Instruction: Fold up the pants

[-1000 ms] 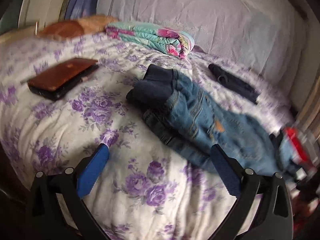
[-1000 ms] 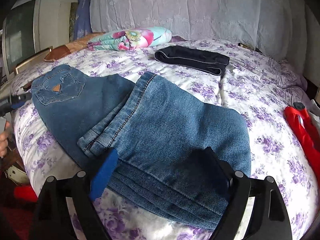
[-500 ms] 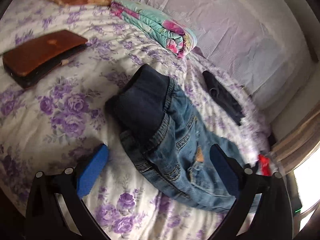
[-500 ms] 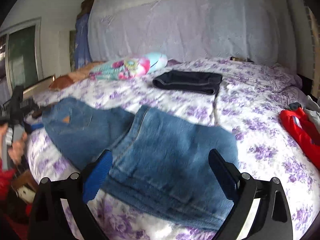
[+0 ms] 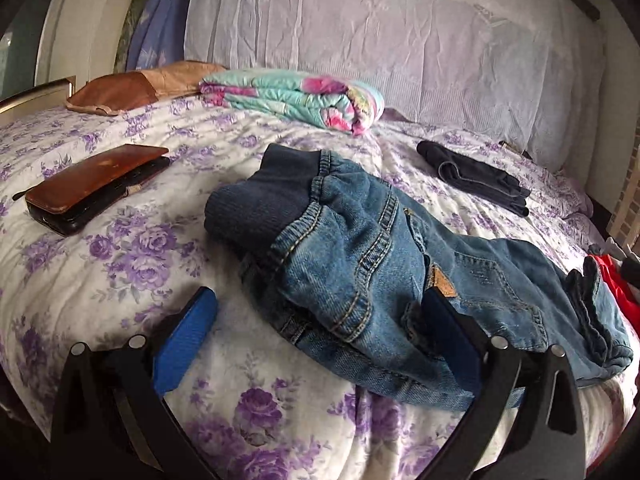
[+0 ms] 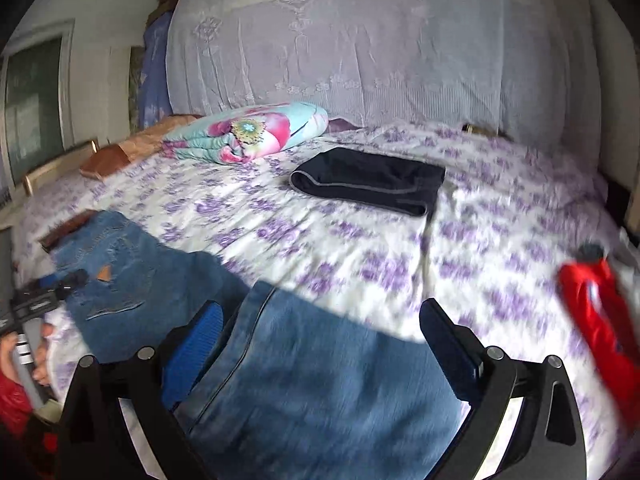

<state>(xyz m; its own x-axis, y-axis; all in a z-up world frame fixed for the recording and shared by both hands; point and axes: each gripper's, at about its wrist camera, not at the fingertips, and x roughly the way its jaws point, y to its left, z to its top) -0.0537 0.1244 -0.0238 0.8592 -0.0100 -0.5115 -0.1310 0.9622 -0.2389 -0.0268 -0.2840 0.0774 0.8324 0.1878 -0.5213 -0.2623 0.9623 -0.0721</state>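
Observation:
Blue jeans (image 5: 384, 264) lie on the floral bed, waistband with its dark knit band toward the left, legs folded over at the right end. My left gripper (image 5: 320, 320) is open and empty, low over the waist end, its right finger (image 5: 452, 336) against the denim. In the right wrist view the folded legs (image 6: 320, 392) lie under and between the fingers of my right gripper (image 6: 320, 328), which is open and holds nothing. The left gripper (image 6: 44, 292) and the hand that holds it show at that view's left edge by the seat pocket.
A brown wallet (image 5: 96, 188) lies left of the jeans. A folded floral blanket (image 5: 296, 100) and a brown pillow (image 5: 120, 92) lie at the back. Folded dark pants (image 6: 372, 184) lie mid-bed. A red garment (image 6: 600, 320) lies at the right edge.
The left gripper has dropped back to a low, level view at the waist end. The right gripper has lifted and pulled back from the folded legs; its view is blurred by motion.

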